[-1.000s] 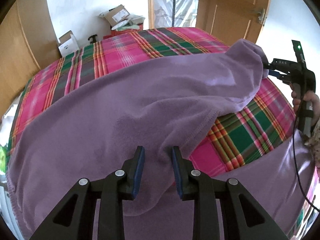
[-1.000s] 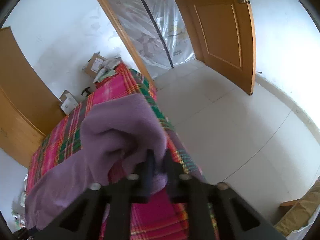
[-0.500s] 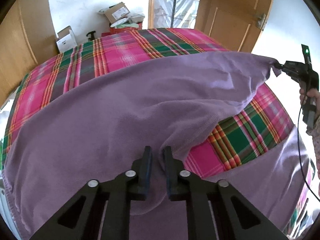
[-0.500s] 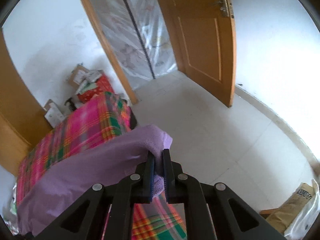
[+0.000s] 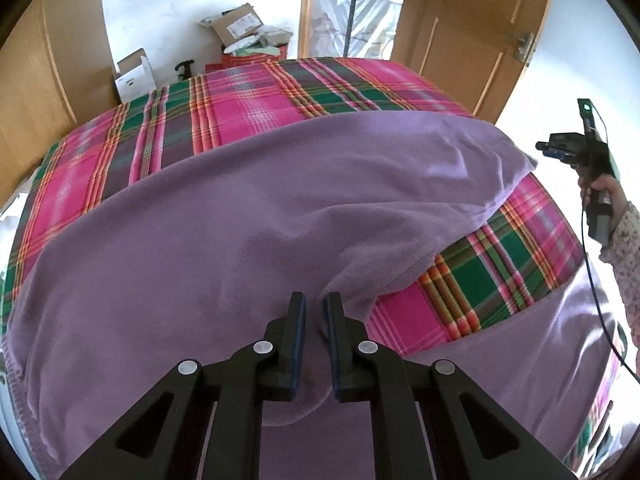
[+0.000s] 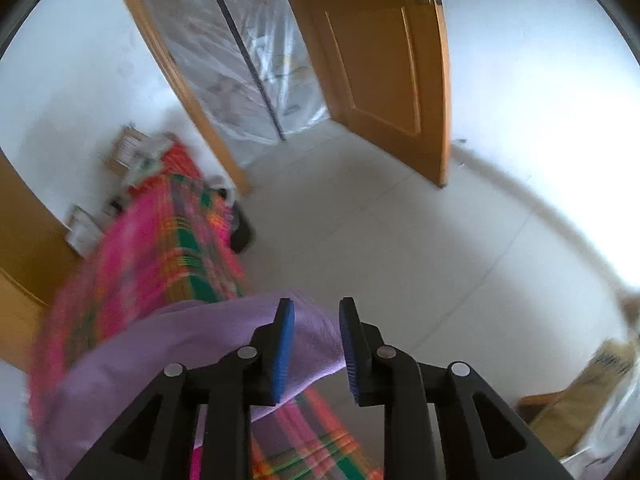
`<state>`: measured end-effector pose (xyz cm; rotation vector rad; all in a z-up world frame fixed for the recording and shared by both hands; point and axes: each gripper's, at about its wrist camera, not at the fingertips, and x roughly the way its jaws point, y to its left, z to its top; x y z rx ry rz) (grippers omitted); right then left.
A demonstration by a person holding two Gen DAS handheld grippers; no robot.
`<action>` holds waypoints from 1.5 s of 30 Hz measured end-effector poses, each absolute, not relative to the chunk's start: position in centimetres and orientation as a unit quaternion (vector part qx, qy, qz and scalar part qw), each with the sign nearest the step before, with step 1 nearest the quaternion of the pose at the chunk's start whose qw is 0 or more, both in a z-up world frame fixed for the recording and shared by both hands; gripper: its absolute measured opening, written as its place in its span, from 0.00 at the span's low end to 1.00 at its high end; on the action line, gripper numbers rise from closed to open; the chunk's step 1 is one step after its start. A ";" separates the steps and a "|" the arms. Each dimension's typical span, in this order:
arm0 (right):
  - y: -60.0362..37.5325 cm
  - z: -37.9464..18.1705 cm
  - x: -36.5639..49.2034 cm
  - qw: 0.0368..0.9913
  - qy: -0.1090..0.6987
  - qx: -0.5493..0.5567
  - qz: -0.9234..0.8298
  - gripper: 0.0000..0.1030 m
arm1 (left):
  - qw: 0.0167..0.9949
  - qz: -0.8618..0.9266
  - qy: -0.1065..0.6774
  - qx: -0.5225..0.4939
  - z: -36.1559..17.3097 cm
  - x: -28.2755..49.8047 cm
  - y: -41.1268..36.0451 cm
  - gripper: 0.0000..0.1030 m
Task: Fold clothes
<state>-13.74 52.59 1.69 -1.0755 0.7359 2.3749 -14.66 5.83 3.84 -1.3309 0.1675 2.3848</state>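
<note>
Released purple cloth [image 6: 172, 344] now lies below-left of opened right gripper [image 6: 316, 336].

Beyond my right gripper [image 6: 316, 308] the pale tiled floor [image 6: 400, 248] lies bare up to the open wooden door [image 6: 376, 60], so that side is free. Ahead of my left gripper [image 5: 315, 304], the purple cloth [image 5: 240, 220] and plaid bedspread [image 5: 248, 104] offer a flat sweep, ending at cardboard boxes [image 5: 240, 28] against the wall.
</note>
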 end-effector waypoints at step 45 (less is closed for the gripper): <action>47.4 -0.2 -12.1 0.171 0.245 -0.428 0.853 0.08 | 0.278 0.821 0.108 -0.486 3.8 -12.1 7.2 0.04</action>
